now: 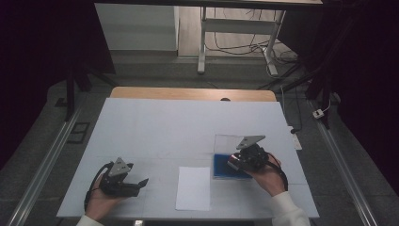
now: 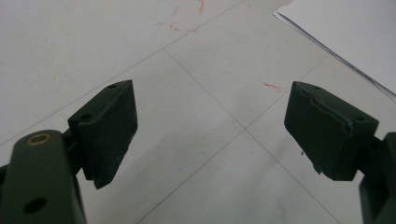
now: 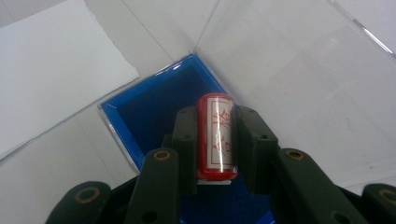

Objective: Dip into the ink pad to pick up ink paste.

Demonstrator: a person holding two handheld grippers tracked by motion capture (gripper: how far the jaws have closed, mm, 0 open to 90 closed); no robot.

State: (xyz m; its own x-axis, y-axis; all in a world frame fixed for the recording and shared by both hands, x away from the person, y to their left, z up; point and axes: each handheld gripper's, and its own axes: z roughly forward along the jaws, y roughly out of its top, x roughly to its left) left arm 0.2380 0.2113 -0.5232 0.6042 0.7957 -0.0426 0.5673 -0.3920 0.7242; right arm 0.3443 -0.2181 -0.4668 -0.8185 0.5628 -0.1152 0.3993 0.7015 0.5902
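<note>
item: red stamp cylinder [image 3: 215, 135], with a white label bearing red characters, clamped between the jaws of the right gripper [image 3: 215, 140] and pointing along them.
landmark: blue ink pad [image 3: 154, 116] in its clear case, hinged lid [image 3: 299, 70] lying open beyond it.
position: stamp directly over the blue ink pad; whether its end touches the pad cannot be told. white paper sheet [image 1: 193, 188] lies just beside the pad, on the left gripper's side.
left gripper [image 2: 210, 135]: jaws wide apart, nothing between them, resting on the table [image 1: 155, 127] well apart from the pad, beyond the sheet.
handling note: likely inking step; press straight down, keep the cylinder square to the pad, hold the grip firm so it does not slip or tilt.
</note>
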